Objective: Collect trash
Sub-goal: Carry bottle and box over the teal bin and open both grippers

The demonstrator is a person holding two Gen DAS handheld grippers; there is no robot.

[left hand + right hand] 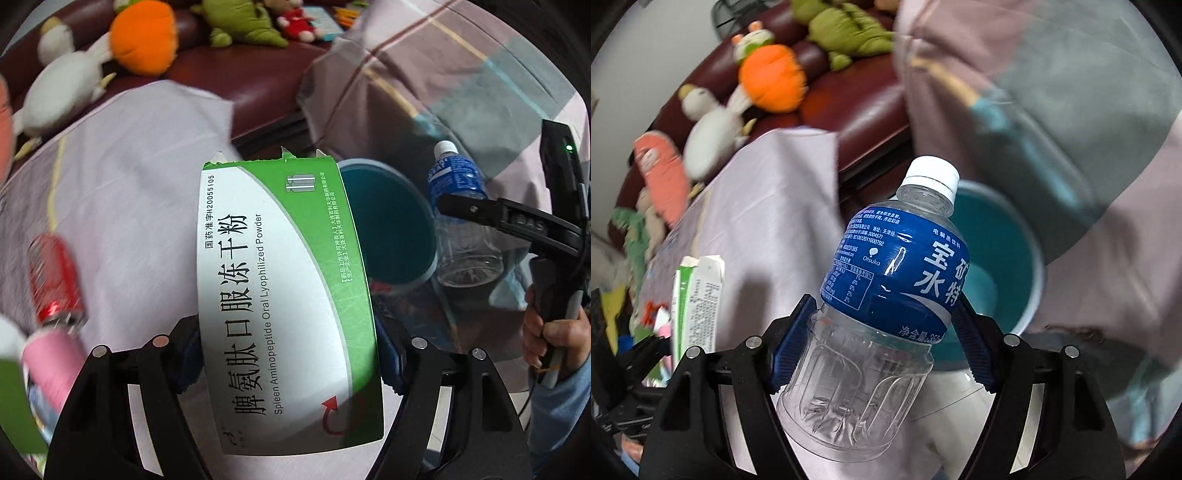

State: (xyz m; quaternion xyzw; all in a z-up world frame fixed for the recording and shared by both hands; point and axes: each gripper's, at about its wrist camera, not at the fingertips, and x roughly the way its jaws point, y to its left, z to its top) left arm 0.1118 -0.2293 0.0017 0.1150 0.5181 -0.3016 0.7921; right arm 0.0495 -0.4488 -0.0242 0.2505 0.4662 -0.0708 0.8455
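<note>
The left gripper [288,354] clamps a flat green-and-white cardboard box [284,295], long axis toward 12 o'clock. The teal round bin [391,225] lies at 1 o'clock, just beyond. The right gripper [882,347] pinches a clear ribbed plastic bottle [882,306], cap up; this arm looks nearer the bin [1004,258].

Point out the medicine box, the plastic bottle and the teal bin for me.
medicine box [280,295], left wrist view, on its white printed face.
plastic bottle [894,266], right wrist view, on its blue label.
teal bin [1001,258], right wrist view, on its inner wall.
</note>
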